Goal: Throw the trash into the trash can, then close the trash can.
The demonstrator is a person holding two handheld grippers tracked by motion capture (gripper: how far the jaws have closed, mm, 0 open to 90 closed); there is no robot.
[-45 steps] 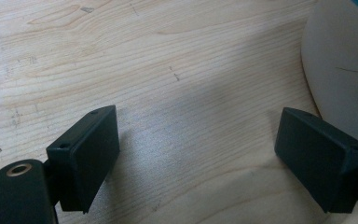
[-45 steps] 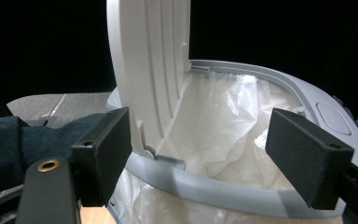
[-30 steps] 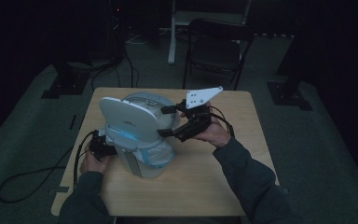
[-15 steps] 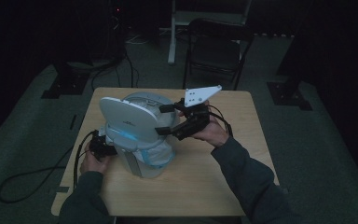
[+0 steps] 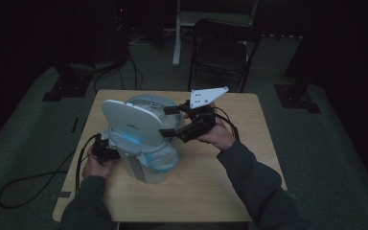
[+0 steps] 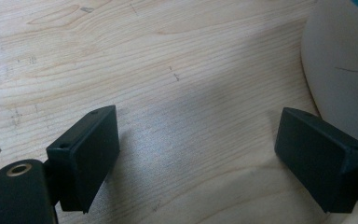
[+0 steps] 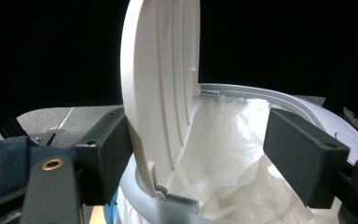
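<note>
**Bin lid stood raised between the right fingers**

The waste bin [image 5: 146, 143] sat on the wooden bench [image 5: 206, 182], left of the bench's middle, and everything here is placed against it. Nearest the person, the left gripper [image 5: 106, 151] lay low at the bin's left side, by its base. In the left gripper view its two black fingers [image 6: 86, 151] were spread wide and released, with bare bench wood between them; the bin's pale rounded wall [image 6: 342, 79] rose just beyond the right-hand finger, and whether that finger touched it could not be told.

Farther in, the right gripper [image 5: 168, 120] reached over the bin's right side at rim height. Its fingers [image 7: 105, 151] were also parted and clamped nothing. In the right gripper view the bin's white lid [image 7: 161, 88] stood nearly upright between them, its ribbed underside facing the far finger. The lid's edge lay against or just beside the left-hand finger, while the right-hand finger stood well apart from it, over the grey rim [image 7: 270, 100].

Beyond the lid, inside the bin, a white plastic liner [image 7: 233, 140] lay crumpled. Behind the bench, past the bin, a dark folding chair [image 5: 220, 50] stood on the floor.
</note>
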